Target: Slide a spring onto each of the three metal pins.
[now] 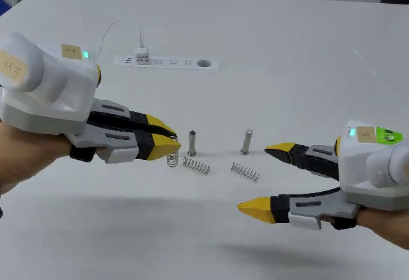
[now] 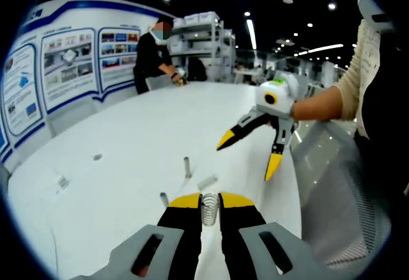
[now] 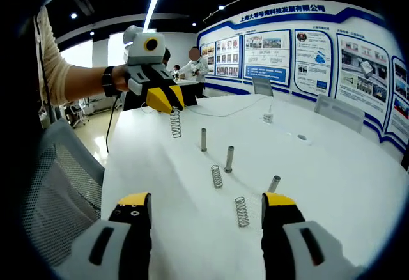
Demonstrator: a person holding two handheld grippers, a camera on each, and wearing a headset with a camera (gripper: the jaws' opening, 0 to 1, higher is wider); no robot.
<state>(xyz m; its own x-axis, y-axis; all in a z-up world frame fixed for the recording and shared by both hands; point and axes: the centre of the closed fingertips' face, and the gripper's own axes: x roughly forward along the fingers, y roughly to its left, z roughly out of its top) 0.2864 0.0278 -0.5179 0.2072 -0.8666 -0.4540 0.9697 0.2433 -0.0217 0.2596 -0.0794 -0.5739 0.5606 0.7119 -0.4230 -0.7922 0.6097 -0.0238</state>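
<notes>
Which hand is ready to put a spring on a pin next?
Left. The left gripper is shut on a spring, which hangs close beside a pin. The right gripper is open and holds nothing, so it would probably first have to pick up a loose spring from the table.

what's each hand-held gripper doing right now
left hand-held gripper: shut on a spring
right hand-held gripper: open, empty
</notes>
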